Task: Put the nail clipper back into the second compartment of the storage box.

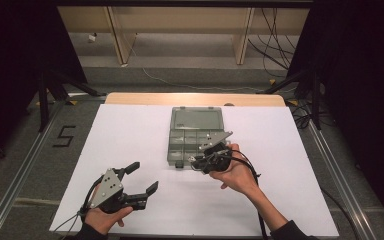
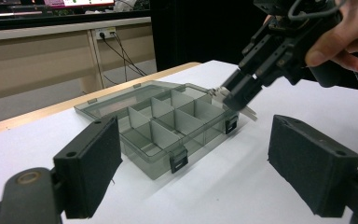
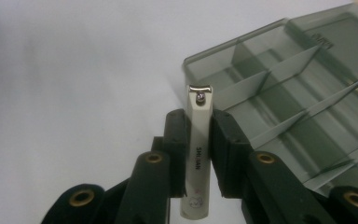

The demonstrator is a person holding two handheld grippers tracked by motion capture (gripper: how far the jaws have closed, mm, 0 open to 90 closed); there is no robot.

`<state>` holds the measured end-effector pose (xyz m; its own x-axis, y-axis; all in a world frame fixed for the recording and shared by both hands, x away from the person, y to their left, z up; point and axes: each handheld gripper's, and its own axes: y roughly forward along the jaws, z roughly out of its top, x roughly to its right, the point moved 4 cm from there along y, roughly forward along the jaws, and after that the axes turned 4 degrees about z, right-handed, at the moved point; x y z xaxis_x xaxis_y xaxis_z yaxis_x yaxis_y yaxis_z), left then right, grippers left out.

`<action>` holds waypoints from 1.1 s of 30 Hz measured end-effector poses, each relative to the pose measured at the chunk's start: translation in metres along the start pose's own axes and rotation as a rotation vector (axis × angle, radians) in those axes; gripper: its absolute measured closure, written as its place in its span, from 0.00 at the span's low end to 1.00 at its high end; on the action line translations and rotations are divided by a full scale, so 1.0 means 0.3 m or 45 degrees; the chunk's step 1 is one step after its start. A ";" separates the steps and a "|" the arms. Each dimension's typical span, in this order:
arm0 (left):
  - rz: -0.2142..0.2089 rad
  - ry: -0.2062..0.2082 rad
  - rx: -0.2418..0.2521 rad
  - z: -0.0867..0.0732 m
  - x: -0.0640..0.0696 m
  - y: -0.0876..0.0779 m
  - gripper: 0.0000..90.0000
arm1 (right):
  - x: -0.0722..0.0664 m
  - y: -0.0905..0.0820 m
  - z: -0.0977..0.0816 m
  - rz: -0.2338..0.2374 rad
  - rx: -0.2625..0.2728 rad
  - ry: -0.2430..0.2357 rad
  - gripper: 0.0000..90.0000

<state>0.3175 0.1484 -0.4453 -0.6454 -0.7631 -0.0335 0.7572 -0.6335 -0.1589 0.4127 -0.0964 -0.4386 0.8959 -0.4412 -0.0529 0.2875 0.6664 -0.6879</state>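
Note:
A grey see-through compartment box [image 1: 196, 136] lies open on the white table sheet, its lid folded back toward the far side. My right gripper [image 1: 196, 161] hovers at the box's near right corner, shut on a silver nail clipper [image 3: 198, 154] that stands between its pads with its head end pointing forward. In the left gripper view the clipper's tip [image 2: 233, 100] pokes out just above the box [image 2: 168, 126] rim. My left gripper [image 1: 142, 179] rests low at the near left of the table, open with nothing between its pads [image 2: 93, 163].
The box's compartments [image 3: 284, 112] look bare. A white sheet [image 1: 130, 140] covers the table, with wide room to the left of the box. Black latches [image 2: 179, 161] sit on the box's front wall. Cables and stands lie on the floor beyond the table.

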 end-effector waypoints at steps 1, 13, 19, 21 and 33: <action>-0.006 -0.008 0.011 -0.001 0.001 0.004 0.18 | 0.005 -0.002 0.003 -0.016 0.011 0.005 0.86; 0.001 0.003 -0.001 0.000 -0.001 0.000 0.18 | 0.052 -0.011 0.019 -0.070 0.095 0.038 0.86; 0.001 0.001 0.000 0.000 0.000 0.000 0.18 | 0.084 -0.005 0.037 -0.106 0.120 0.043 0.86; 0.001 0.001 0.001 0.000 -0.001 -0.001 0.18 | 0.092 -0.004 0.045 -0.109 0.120 0.049 0.86; 0.002 0.000 -0.003 -0.001 -0.001 -0.001 0.18 | 0.134 0.026 0.083 -0.157 0.155 0.065 0.86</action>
<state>0.3175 0.1490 -0.4457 -0.6442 -0.7641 -0.0340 0.7580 -0.6319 -0.1615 0.4594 -0.0939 -0.4280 0.8338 -0.5520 -0.0122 0.4358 0.6716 -0.5992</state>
